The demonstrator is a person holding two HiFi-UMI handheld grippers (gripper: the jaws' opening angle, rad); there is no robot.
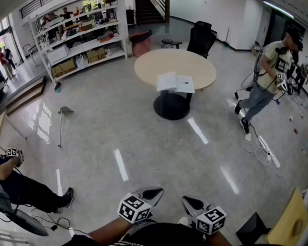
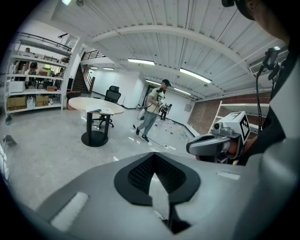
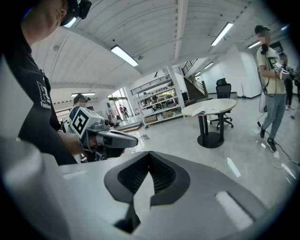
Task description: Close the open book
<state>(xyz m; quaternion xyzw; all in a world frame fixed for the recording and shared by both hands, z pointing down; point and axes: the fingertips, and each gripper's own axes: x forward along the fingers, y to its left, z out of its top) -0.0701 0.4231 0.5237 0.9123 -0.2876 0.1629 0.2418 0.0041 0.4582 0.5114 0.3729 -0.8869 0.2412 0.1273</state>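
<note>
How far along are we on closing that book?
Done: nothing; the book lies open on the round table, far across the floor. In hand: nothing; the left gripper and right gripper are both shut and empty. Left: probably walk to the table, reach the book, fold one side over.

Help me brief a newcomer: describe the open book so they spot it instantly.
Find the round beige table on its black pedestal, mid-floor. The open book lies at its near edge, white pages spread, the only thing on the tabletop.
</note>
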